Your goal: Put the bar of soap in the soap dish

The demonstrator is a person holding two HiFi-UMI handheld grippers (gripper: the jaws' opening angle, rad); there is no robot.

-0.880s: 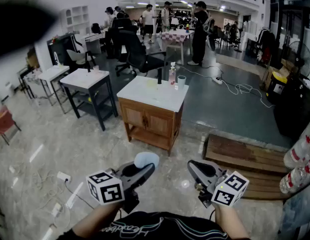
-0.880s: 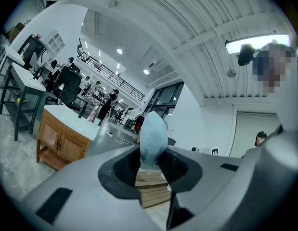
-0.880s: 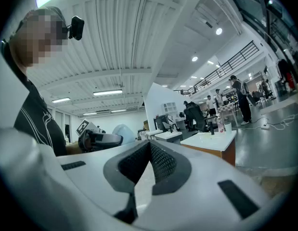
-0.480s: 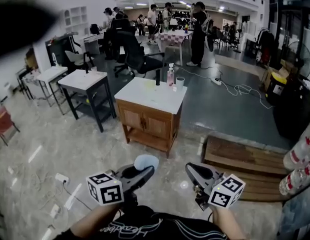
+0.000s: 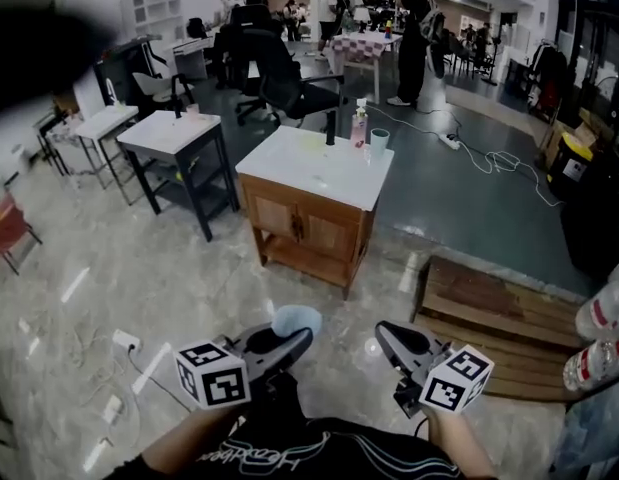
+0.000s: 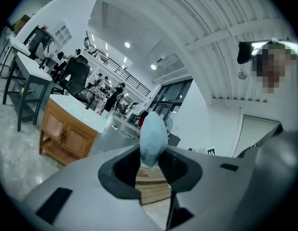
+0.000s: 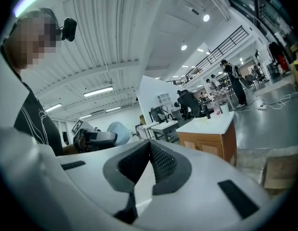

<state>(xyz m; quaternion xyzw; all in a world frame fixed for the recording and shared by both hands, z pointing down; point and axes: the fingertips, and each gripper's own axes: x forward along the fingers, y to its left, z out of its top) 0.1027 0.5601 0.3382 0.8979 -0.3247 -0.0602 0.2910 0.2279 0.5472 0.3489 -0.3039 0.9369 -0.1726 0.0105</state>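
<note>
Soap [image 6: 152,137] — a pale blue, rounded bar — sits pinched between the jaws of the left gripper [image 5: 292,334]. The pads press on its lower part while its upper part sticks out past the tips. This gripper is held level, low in front of the person, above a pale stone floor [image 5: 169,278]. The right gripper [image 5: 385,334] hangs just beside it, also level. Its ribbed jaws are brought together at the tips with nothing between them (the right gripper view shows the pads meeting in a narrow wedge). Ahead, well apart from both grippers, stands a wooden cabinet [image 5: 311,230] with a white top. A pink bottle [image 5: 360,126] and a cup [image 5: 380,139] stand close together near its far edge. To the left of it is a black-legged table [image 5: 174,134] — to the right, a low wooden pallet [image 5: 489,303] lies on the ground. People [image 5: 419,38] stand far off in the background.
</note>
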